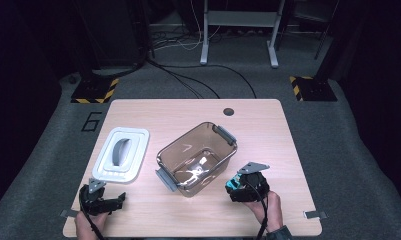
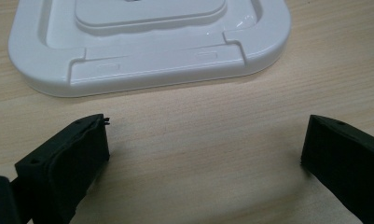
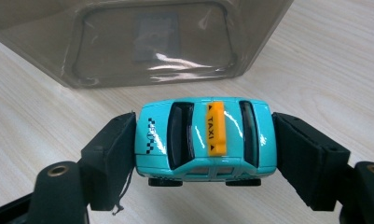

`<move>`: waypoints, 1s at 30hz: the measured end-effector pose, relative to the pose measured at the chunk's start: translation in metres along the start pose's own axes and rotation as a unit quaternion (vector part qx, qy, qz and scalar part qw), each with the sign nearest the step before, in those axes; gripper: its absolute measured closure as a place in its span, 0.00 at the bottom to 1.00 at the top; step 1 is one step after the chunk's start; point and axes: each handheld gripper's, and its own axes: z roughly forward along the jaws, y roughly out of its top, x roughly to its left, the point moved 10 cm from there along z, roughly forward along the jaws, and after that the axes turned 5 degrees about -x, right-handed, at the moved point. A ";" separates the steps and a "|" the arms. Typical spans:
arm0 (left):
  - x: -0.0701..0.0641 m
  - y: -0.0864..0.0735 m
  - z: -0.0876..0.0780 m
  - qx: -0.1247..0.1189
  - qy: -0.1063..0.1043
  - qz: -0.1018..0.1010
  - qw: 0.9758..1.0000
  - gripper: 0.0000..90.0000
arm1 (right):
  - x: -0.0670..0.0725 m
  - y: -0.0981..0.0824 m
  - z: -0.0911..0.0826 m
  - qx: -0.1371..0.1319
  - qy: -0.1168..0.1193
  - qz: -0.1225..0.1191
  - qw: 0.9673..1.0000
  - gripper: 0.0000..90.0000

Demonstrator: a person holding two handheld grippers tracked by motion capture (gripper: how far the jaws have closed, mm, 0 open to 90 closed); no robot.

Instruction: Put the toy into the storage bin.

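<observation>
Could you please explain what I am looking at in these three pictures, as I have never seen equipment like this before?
There is no robot here: a person sits at a wooden table holding a hand-operated gripper with two black jaws in each hand. The high view looks down from above the person. The other two pictures come from small cameras riding on each gripper, looking along its jaws. On the table lie a white lid with a grey handle and an open clear brownish container. The left gripper is open, close to the lid's edge, with bare table between its jaws. The right gripper is shut on a turquoise toy taxi, close to the container.
</observation>
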 end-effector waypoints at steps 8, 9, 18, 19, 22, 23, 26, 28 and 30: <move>0.000 0.000 0.000 0.000 0.000 0.000 1.000 0.00 | -0.003 0.010 -0.003 0.000 -0.002 -0.007 1.000 0.27; 0.000 0.000 0.000 0.000 0.000 0.000 1.000 0.00 | -0.003 0.013 -0.003 -0.002 -0.002 -0.008 1.000 0.27; 0.000 0.000 0.000 0.000 0.000 0.000 1.000 0.00 | -0.002 0.025 -0.001 0.003 0.000 -0.023 1.000 0.27; 0.000 0.000 0.000 0.000 0.000 0.000 1.000 0.00 | -0.002 0.026 -0.001 0.004 0.001 -0.022 1.000 0.27; 0.000 0.000 0.000 0.000 0.000 0.000 1.000 0.00 | -0.003 0.030 -0.001 0.003 0.000 -0.024 1.000 0.27; 0.000 0.000 0.000 0.000 0.000 0.000 1.000 0.00 | -0.003 0.031 -0.002 0.003 0.000 -0.025 1.000 0.27; 0.000 0.000 0.000 0.000 0.000 0.000 1.000 0.00 | -0.004 0.034 -0.003 0.003 0.000 -0.028 1.000 0.27; 0.000 0.000 0.000 0.000 0.000 0.000 1.000 0.00 | -0.004 0.035 -0.004 0.003 -0.001 -0.027 1.000 0.27; 0.000 0.000 0.000 0.000 0.000 0.000 1.000 0.00 | -0.005 0.038 -0.006 0.002 -0.002 -0.029 1.000 0.27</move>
